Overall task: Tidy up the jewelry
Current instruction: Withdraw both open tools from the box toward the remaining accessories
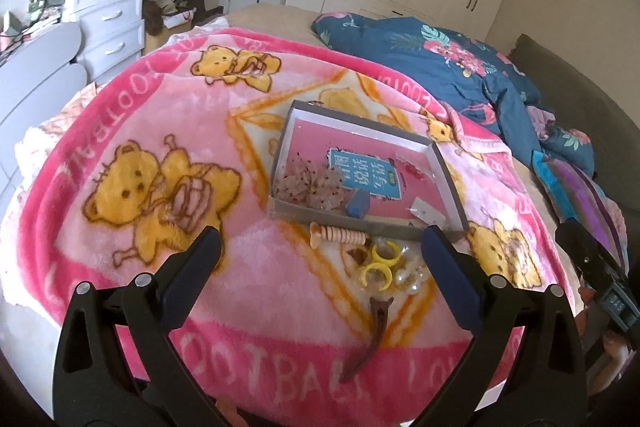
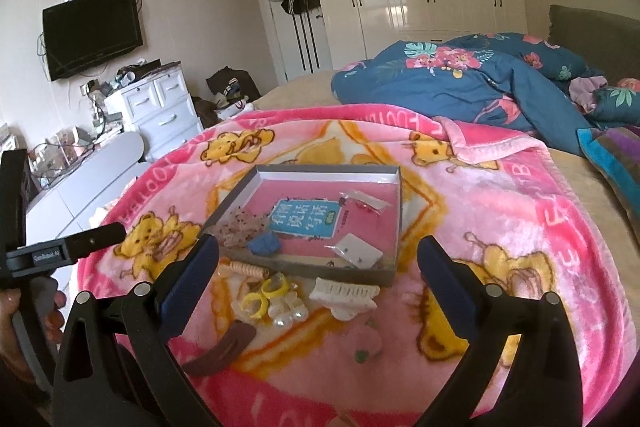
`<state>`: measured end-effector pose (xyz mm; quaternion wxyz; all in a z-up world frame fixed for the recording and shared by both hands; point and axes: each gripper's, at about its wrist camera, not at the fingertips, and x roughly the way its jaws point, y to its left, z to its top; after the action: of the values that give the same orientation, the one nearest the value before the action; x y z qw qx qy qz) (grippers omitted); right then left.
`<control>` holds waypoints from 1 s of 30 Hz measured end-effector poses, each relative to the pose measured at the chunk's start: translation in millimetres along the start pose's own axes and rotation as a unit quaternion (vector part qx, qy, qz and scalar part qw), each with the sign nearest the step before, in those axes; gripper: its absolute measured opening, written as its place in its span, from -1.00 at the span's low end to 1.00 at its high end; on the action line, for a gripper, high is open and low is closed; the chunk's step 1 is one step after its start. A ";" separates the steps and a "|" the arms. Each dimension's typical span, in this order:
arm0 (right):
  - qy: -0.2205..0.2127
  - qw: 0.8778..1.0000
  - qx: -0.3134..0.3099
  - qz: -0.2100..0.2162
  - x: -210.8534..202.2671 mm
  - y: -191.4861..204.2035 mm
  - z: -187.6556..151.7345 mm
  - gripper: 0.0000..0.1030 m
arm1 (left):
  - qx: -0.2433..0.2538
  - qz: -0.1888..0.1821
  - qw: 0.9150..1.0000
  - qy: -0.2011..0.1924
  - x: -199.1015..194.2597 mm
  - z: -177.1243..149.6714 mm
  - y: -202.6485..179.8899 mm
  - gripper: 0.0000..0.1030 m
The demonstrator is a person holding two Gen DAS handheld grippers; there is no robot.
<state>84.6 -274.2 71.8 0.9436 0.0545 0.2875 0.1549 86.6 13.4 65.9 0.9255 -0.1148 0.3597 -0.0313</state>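
A shallow grey box (image 1: 448,167) (image 2: 394,227) with a pink floor lies on the pink bear blanket. In it lie beaded scrunchies (image 1: 316,183) (image 2: 244,225), a small blue piece (image 1: 359,205) (image 2: 264,243) and earring cards (image 2: 358,249). In front of it lie a peach spiral clip (image 1: 340,237) (image 2: 248,270), yellow rings (image 1: 380,263) (image 2: 264,295), pearl pieces (image 2: 288,311), a white claw clip (image 2: 346,297) and a brown hair clip (image 1: 366,339) (image 2: 224,347). My left gripper (image 1: 320,251) is open above these loose items. My right gripper (image 2: 318,259) is open above them too.
A blue floral duvet (image 1: 440,67) (image 2: 460,83) lies bunched behind the blanket. A striped pillow (image 2: 616,155) is at the right. White drawers (image 1: 112,11) and a grey cabinet stand to the left of the bed. The other gripper's body shows at each view's edge (image 2: 60,251).
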 end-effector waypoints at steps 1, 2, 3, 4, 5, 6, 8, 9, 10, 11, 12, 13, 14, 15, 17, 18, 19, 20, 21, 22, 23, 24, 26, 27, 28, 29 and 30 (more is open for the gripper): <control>0.001 1.000 0.000 -0.002 -1.4 -0.6 -2.1 0.92 | 0.002 0.001 1.000 -0.001 -0.9 -0.8 -0.2 0.82; 0.002 1.000 0.000 -0.003 -2.8 -1.0 -3.7 0.92 | 0.003 0.001 1.000 -0.001 -1.5 -2.0 -0.7 0.82; 0.003 1.000 0.001 -0.004 -4.5 -2.2 -5.6 0.92 | 0.003 0.000 1.000 0.000 -1.5 -2.1 -0.7 0.82; 0.003 1.000 0.001 -0.006 -5.6 -3.9 -7.0 0.92 | 0.004 0.000 1.000 0.002 -1.2 -3.1 -0.7 0.82; 0.004 1.000 0.000 -0.009 -7.2 -5.0 -8.8 0.92 | 0.005 0.001 1.000 0.003 -1.2 -4.4 -0.6 0.82; 0.005 1.000 0.000 -0.011 -8.3 -6.3 -10.0 0.92 | 0.007 0.003 1.000 0.005 -1.1 -6.3 -0.8 0.82; 0.008 1.000 0.000 -0.014 -10.1 -9.1 -13.5 0.92 | 0.010 0.004 1.000 0.010 0.1 -10.3 -0.6 0.82; 0.011 1.000 0.000 -0.015 -10.7 -10.5 -14.8 0.92 | 0.010 0.005 1.000 0.012 0.7 -12.1 -0.7 0.82; 0.013 1.000 -0.001 -0.015 -10.9 -11.3 -16.5 0.92 | 0.011 0.006 1.000 0.014 1.8 -13.3 -0.7 0.82; 0.015 1.000 -0.002 -0.016 -10.8 -12.3 -18.0 0.92 | 0.013 0.008 1.000 0.017 3.1 -15.6 -1.0 0.82; 0.017 1.000 -0.004 -0.017 -11.4 -12.6 -20.8 0.92 | 0.015 0.008 1.000 0.019 4.4 -17.1 -1.0 0.82; 0.020 1.000 -0.005 -0.017 -11.7 -12.8 -22.4 0.92 | 0.018 0.009 1.000 0.021 5.9 -18.7 -1.5 0.82; 0.022 1.000 -0.005 -0.016 -11.7 -13.1 -24.2 0.92 | 0.020 0.010 0.999 0.024 7.9 -20.0 -2.3 0.82; 0.025 1.000 -0.005 -0.014 -11.9 -12.7 -26.5 0.92 | 0.022 0.010 0.999 0.027 9.8 -22.3 -3.3 0.82; 0.031 0.999 -0.006 -0.009 -11.6 -11.7 -30.5 0.92 | 0.028 0.011 0.999 0.032 12.9 -25.5 -5.3 0.82; 0.034 0.999 -0.008 -0.008 -11.1 -11.1 -32.2 0.92 | 0.030 0.012 0.999 0.034 14.8 -27.3 -5.8 0.82; 0.037 0.999 -0.012 -0.007 -10.9 -10.1 -34.4 0.92 | 0.031 0.013 0.999 0.037 16.4 -28.6 -5.6 0.82; 0.039 0.999 -0.015 -0.007 -10.6 -9.4 -35.8 0.92 | 0.031 0.013 0.999 0.039 17.8 -29.8 -5.2 0.82; 0.043 0.999 -0.019 -0.006 -9.6 -8.4 -38.7 0.92 | 0.031 0.012 0.999 0.041 19.6 -30.7 -5.1 0.82; 0.047 0.999 -0.023 -0.005 -8.7 -7.4 -41.2 0.92 | 0.032 0.013 0.998 0.044 21.3 -31.5 -5.3 0.82; 0.050 0.998 -0.024 -0.004 -8.0 -6.8 -42.8 0.92 | 0.033 0.014 0.998 0.045 22.5 -32.3 -5.4 0.82; 0.054 0.998 -0.026 -0.003 -7.5 -6.1 -45.6 0.92 | 0.034 0.014 0.998 0.047 24.3 -33.6 -5.6 0.82; 0.060 0.998 -0.027 0.000 -6.5 -4.6 -49.7 0.92 | 0.036 0.015 0.998 0.054 28.3 -35.6 -6.7 0.82; 0.064 0.998 -0.028 0.001 -5.6 -4.4 -52.5 0.92 | 0.037 0.015 0.998 0.058 30.5 -37.0 -7.6 0.82; 0.068 0.997 -0.028 0.003 -4.5 -4.2 -55.4 0.92 | 0.039 0.016 0.997 0.060 32.2 -38.0 -8.1 0.82; 0.072 0.997 -0.028 0.005 -3.6 -4.2 -57.4 0.92 | 0.042 0.018 0.997 0.063 34.4 -39.8 -8.7 0.82; 0.078 0.996 -0.030 0.007 -2.4 -3.7 -60.5 0.92 | 0.044 0.019 0.997 0.065 35.7 -40.8 -9.4 0.82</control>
<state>49.8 -277.6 22.2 0.9185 0.0160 0.3548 0.1741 85.8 -8.4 15.5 0.9046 -0.0649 0.4197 -0.0372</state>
